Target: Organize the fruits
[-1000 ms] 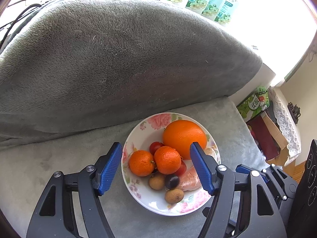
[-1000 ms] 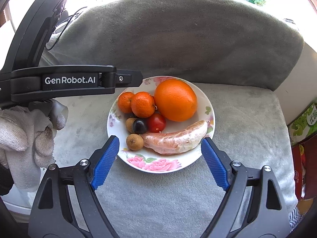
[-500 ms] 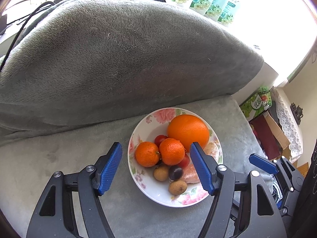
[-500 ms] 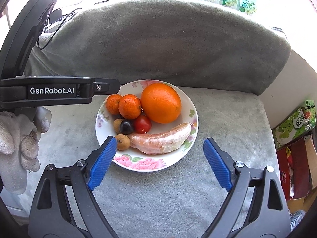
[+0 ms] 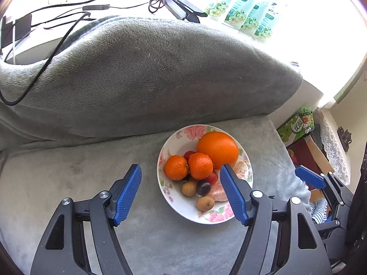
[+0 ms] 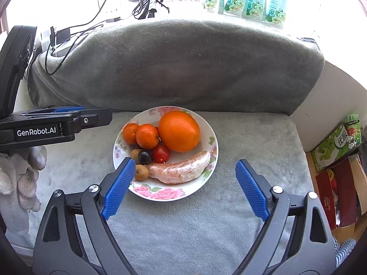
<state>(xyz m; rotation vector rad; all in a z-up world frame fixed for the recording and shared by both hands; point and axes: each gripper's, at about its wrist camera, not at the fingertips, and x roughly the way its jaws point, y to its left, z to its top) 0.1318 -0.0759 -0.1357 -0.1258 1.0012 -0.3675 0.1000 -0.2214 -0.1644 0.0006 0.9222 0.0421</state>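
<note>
The right gripper (image 6: 183, 183) hung above the near edge of the floral plate (image 6: 212, 146) with its blue jaws spread wide and nothing between them; they had just been opening a little further. The left gripper (image 5: 181, 190) stood partly open, also empty, its right pad in front of the plate's fruit from its own view. All the fruit sat on the plate, which rested on the grey plush cushion (image 6: 206, 217) in front of the padded backrest. The big orange (image 6: 179, 131) took the far side, two mandarins (image 6: 141, 135) touching it on its left, with a cherry tomato (image 6: 161, 153), a dark grape-like fruit (image 6: 145, 157) and small brown fruits (image 6: 141, 172) clustered nearer. The peeled citrus segment (image 6: 181, 169) lay along the near rim, its long axis running left to right, the right tip rising toward the orange. It looked soft, moist and easily torn, so a light pinch across its middle would probably suit best. The orange seemed firm and heavy, wanting wide jaws across its widest part; the small round fruits would likely roll and slip, and the tomato could bruise. A gloved hand (image 6: 20, 178) held the left tool.
</note>
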